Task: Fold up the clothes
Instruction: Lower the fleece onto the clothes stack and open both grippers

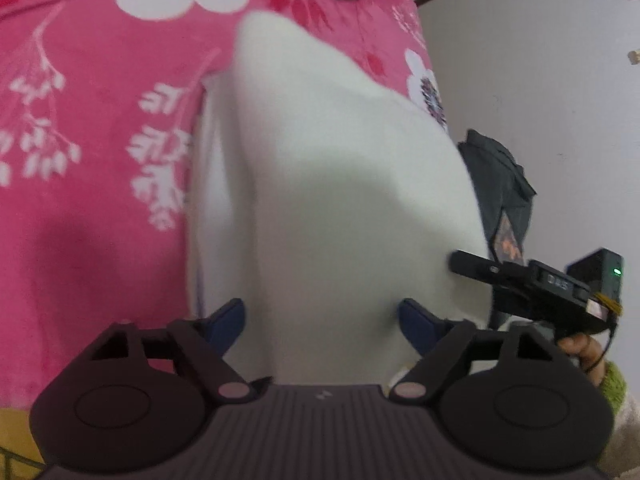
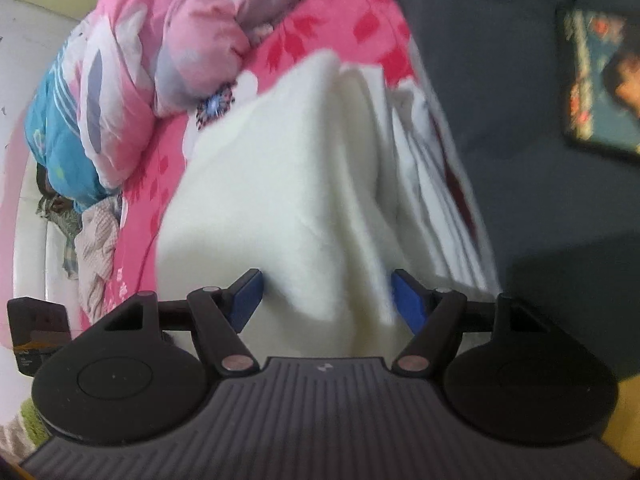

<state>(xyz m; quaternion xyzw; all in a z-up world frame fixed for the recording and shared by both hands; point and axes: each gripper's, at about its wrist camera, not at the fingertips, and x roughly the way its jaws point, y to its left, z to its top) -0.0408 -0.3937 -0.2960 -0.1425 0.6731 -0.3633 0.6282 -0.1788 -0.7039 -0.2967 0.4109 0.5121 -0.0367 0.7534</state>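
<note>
While both grippers flank it, white garment bunched

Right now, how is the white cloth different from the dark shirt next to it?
The white cloth is plain and fluffy-looking; the dark shirt is dark grey with a colourful picture printed on it. The white cloth is lifted up into a peak with folds hanging down, while the dark shirt is spread out wider beside it. The white cloth sits between the tongs; the dark shirt does not. Both are over the pink flowered blanket.

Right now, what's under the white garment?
The pink floral bedsheet shows around the white garment; a dark printed garment lies beside it. Whatever lies directly beneath is covered.
</note>
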